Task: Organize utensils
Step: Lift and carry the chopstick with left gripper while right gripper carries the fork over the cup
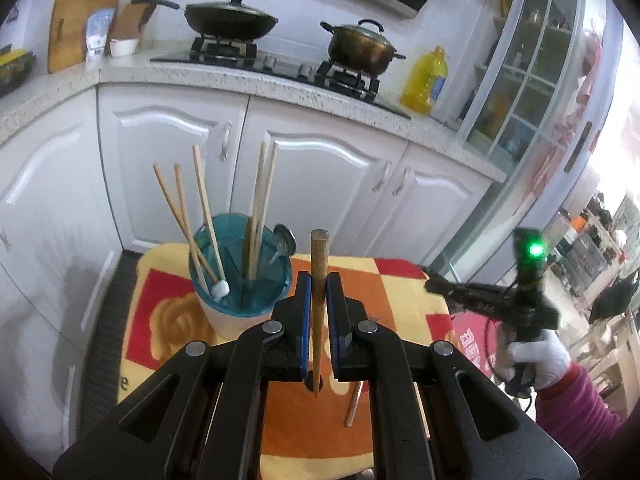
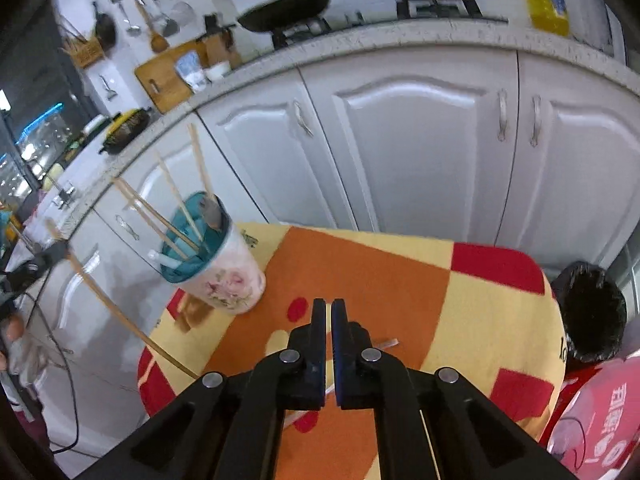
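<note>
White cabinet doors [image 1: 168,168] run behind a small counter [image 1: 404,292] covered in an orange, yellow and red cloth. On its left side stands a cup [image 1: 240,272] with a teal insert. Five chopsticks [image 1: 204,204] stand in the cup with their tips down and their tops fanned upward, three leaning left and two nearly upright; one metal spoon [image 1: 285,240] sits at its right rim.

Just right of the cup, the left gripper [image 1: 318,284] has its jaws clamped on one wooden chopstick [image 1: 319,300], held upright above the cloth, thick end up, thin tip pointing down. One more chopstick [image 1: 354,404] lies on the cloth beneath the gripper, mostly hidden.

Farther right, the right gripper [image 2: 329,312] hovers over the cloth with its jaws nearly together, only a thin slit between them, holding nothing.
</note>
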Demonstrator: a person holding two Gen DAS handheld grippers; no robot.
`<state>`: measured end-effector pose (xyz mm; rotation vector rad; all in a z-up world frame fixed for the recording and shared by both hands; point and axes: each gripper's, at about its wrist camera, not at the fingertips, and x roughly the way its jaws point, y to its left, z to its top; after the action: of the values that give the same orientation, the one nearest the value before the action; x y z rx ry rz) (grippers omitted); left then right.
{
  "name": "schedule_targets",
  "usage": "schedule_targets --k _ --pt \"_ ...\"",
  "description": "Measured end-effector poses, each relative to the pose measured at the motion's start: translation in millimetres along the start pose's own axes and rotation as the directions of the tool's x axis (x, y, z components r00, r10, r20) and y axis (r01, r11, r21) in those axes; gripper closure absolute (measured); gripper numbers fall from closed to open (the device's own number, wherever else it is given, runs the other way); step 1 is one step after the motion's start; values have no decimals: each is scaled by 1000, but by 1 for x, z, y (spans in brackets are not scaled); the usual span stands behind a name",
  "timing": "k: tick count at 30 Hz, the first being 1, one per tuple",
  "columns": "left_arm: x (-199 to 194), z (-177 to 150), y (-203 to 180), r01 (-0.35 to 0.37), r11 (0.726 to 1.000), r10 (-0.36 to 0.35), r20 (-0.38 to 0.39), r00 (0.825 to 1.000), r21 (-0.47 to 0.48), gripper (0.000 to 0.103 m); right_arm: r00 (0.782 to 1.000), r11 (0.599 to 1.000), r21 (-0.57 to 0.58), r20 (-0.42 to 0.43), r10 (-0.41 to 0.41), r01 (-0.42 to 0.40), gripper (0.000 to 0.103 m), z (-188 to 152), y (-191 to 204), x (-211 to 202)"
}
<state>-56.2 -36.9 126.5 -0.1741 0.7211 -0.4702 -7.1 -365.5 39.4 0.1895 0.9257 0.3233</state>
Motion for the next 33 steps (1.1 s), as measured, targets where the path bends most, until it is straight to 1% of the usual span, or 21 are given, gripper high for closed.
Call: schedule_targets --k 1,2,3,5,6,8,9,11,13,14,15,16,18,19,21,25,30,33 --pt "-1 -1 1 1 1000 -1 2 1000 -3 97 999 999 13 -32 -31 31 99 -6 -6 14" --pt "-2 -1 3 2 1000 -2 2 1000 -5 97 997 999 26 -59 -45 46 91 -11 -11 24" --pt "-3 -2 4 2 1000 -2 0 1000 -7 97 994 997 59 -96 -45 51 79 -20 -20 39" --pt "-1 -5 6 -7 1000 7 -5 1000 -9 97 991 992 117 -132 -20 35 66 -31 -30 56" --pt "1 -6 7 -11 1000 11 -11 1000 -11 97 990 988 151 -143 -3 25 66 -36 -35 63" --pt "3 -8 9 -16 1000 16 -21 1000 -18 97 990 979 205 -139 27 2 66 -41 -38 73" --pt "4 -9 10 -20 1000 19 -24 1000 -19 97 990 977 212 -139 30 0 66 -41 -38 76" --pt "7 -9 11 -24 999 24 -30 999 -24 97 986 973 232 -167 23 16 66 -40 -38 92" --pt "9 -8 9 -24 999 24 -28 999 -25 97 981 965 262 -187 49 2 67 -41 -39 108" --pt "9 -8 8 -24 999 24 -25 999 -23 97 977 962 273 -202 63 -5 83 -43 -41 117" --pt "8 -8 7 -25 999 25 -23 999 -21 97 979 959 281 -187 79 -24 88 -44 -43 119" --pt "8 -8 6 -25 999 25 -22 999 -20 97 981 958 284 -173 83 -31 88 -46 -43 117" --pt "5 -8 5 -23 1000 22 -18 1000 -19 97 982 952 298 -153 112 -63 95 -49 -46 111" --pt "3 -9 6 -23 1000 23 -14 1000 -17 97 983 952 293 -135 127 -83 95 -50 -46 103" --pt "0 -7 8 -30 999 30 -10 1000 -14 97 985 960 265 -115 126 -92 95 -48 -43 88" --pt "-8 -4 13 -22 999 22 -1 1000 -32 97 987 956 261 -54 150 -131 97 -43 -39 57" --pt "-27 4 11 -14 999 15 40 999 -39 97 982 952 243 14 190 -188 98 -31 -29 26" --pt "-40 16 12 -15 999 17 74 997 -38 97 969 943 222 59 240 -247 98 -17 -15 9"
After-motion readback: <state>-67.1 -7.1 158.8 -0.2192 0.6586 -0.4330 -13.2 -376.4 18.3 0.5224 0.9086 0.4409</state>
